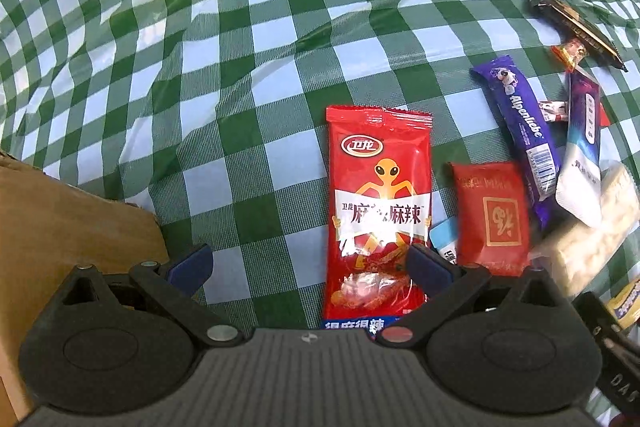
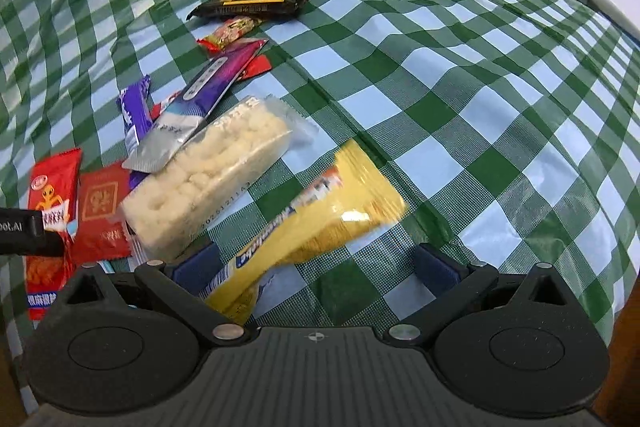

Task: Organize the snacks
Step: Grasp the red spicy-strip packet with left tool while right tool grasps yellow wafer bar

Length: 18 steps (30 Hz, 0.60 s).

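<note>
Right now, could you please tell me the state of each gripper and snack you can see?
Left gripper: open, jaws astride the red spicy-strip packet, which lies flat and sealed.
Right gripper: open, yellow packet between its jaws, blurred.
Rice-puff bar: sealed, partly under the silver-purple sachet.
Purple Alpenliebe stick: flat, sealed.
Dark bar: flat, apart from the pile.
Cardboard box: state unclear.

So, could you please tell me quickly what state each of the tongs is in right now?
Left tongs: open, holding nothing, over the red spicy-strip packet.
Right tongs: open, yellow packet lying between the fingers, not clamped.
</note>
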Motion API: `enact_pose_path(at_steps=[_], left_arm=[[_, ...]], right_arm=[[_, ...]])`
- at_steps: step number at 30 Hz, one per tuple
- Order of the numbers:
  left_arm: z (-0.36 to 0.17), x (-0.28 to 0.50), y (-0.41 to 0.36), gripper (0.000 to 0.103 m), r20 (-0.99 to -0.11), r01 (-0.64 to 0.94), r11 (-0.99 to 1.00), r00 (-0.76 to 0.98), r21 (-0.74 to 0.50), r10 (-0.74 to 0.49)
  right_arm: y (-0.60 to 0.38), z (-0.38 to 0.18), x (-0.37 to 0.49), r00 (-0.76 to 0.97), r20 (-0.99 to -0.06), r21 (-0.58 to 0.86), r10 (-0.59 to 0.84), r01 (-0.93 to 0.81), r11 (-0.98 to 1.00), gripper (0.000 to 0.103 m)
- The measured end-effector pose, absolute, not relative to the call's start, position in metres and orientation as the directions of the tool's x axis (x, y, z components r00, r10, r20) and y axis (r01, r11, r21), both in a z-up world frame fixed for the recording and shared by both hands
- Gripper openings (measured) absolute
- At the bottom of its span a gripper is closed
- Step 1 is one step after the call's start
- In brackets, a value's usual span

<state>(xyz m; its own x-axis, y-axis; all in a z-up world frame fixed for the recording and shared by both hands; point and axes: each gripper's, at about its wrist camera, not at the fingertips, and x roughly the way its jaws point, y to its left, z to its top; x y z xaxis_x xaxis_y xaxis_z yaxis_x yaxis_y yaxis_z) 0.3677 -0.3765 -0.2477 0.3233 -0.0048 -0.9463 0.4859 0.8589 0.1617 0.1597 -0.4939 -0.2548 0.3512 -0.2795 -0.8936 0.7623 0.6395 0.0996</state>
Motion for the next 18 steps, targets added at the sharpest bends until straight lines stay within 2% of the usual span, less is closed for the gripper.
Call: enact_pose_path(at_steps=[2, 3, 4, 5, 6, 7, 8, 11, 18], left_arm=[[-0.244, 0.366, -0.377, 0.100, -0.947, 0.480, 0.861, 0.322, 0.169, 0.006], [-0.241, 0.365, -0.375, 0.086, -0.944, 0.476, 0.864, 0.330, 0.165, -0.002], [-0.236, 0.364, -0.375, 0.073, -0.943, 0.475, 0.868, 0.331, 0.143, -0.026], [-0.230, 0.362, -0.375, 0.042, -0.945, 0.475, 0.873, 0.321, 0.112, -0.053], [-0.227, 0.358, -0.373, 0.010, -0.948, 0.472, 0.876, 0.314, 0.103, -0.058], [-0.225, 0.357, -0.373, 0.001, -0.949, 0.465, 0.879, 0.310, 0.104, -0.052], [-0.221, 0.355, -0.372, 0.001, -0.949, 0.461, 0.882, 0.312, 0.102, -0.053], [-0.204, 0.342, -0.367, 0.000, -0.933, 0.476, 0.875, 0.348, 0.087, -0.096], [-0.151, 0.314, -0.350, 0.000, -0.890, 0.509, 0.861, 0.395, 0.005, -0.229]], right_arm=[[-0.490, -0.252, 0.157, 0.344, -0.899, 0.090, -0.271, 0.751, 0.654, 0.102], [-0.489, -0.249, 0.155, 0.350, -0.897, 0.099, -0.270, 0.755, 0.649, 0.098], [-0.488, -0.244, 0.150, 0.369, -0.883, 0.111, -0.290, 0.764, 0.636, 0.079], [-0.487, -0.239, 0.147, 0.392, -0.869, 0.123, -0.302, 0.762, 0.636, 0.048], [-0.485, -0.236, 0.144, 0.412, -0.864, 0.139, -0.290, 0.748, 0.649, 0.038], [-0.485, -0.235, 0.143, 0.429, -0.861, 0.159, -0.272, 0.736, 0.658, 0.023], [-0.485, -0.234, 0.141, 0.443, -0.858, 0.174, -0.259, 0.725, 0.666, 0.016], [-0.484, -0.228, 0.136, 0.477, -0.842, 0.194, -0.252, 0.703, 0.684, 0.014], [-0.479, -0.191, 0.113, 0.554, -0.784, 0.235, -0.280, 0.683, 0.692, 0.013]])
